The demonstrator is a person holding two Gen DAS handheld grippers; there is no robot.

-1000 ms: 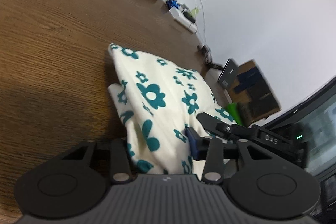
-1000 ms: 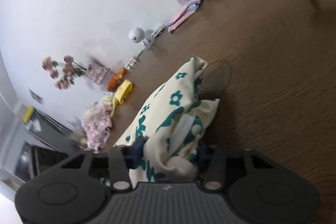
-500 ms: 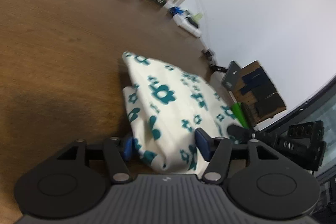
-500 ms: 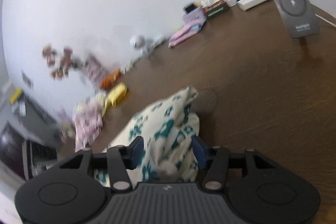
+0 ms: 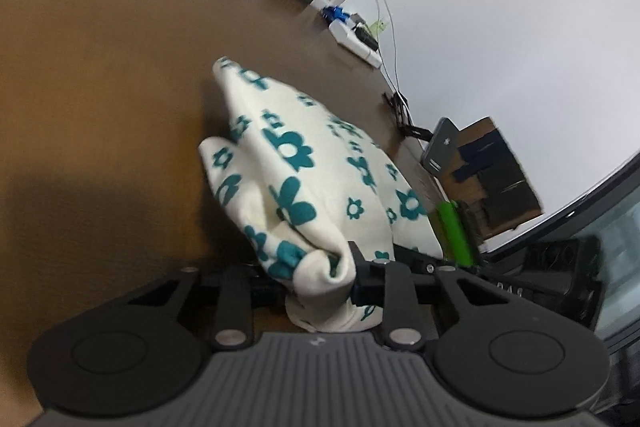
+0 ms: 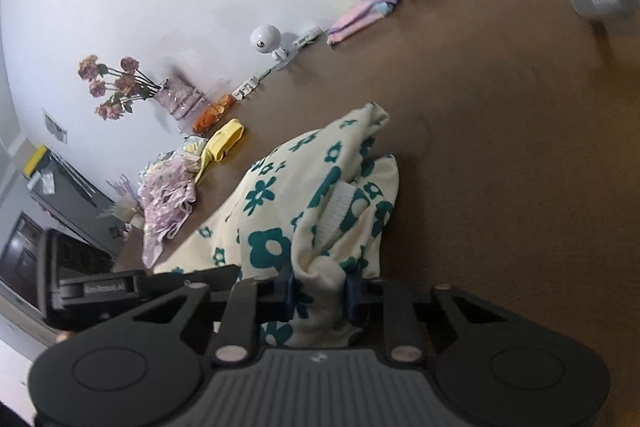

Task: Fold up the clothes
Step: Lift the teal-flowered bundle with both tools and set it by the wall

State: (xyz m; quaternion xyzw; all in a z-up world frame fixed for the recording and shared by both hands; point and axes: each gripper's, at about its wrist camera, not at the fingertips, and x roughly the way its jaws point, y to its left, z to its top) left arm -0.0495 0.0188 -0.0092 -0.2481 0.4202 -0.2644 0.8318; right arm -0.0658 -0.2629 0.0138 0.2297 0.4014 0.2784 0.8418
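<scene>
Half a second ago your grippers stood apart around the floral garment (image 5: 320, 179); now the left gripper (image 5: 316, 287) and right gripper (image 6: 318, 291) each pinch a bunched end, lifting it off the surface (image 5: 100, 87), likely mid-fold. Bare wood lies ahead; clutter sits well apart.

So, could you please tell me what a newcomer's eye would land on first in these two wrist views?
The cream garment with teal flower print dominates both views, bunched in a heap on the dark brown wooden table. The left gripper and the right gripper are each shut on a gathered fold of it at the near edge. Beyond, a yellow folded cloth and a bunch of dried pink roses sit by the white wall.
</scene>
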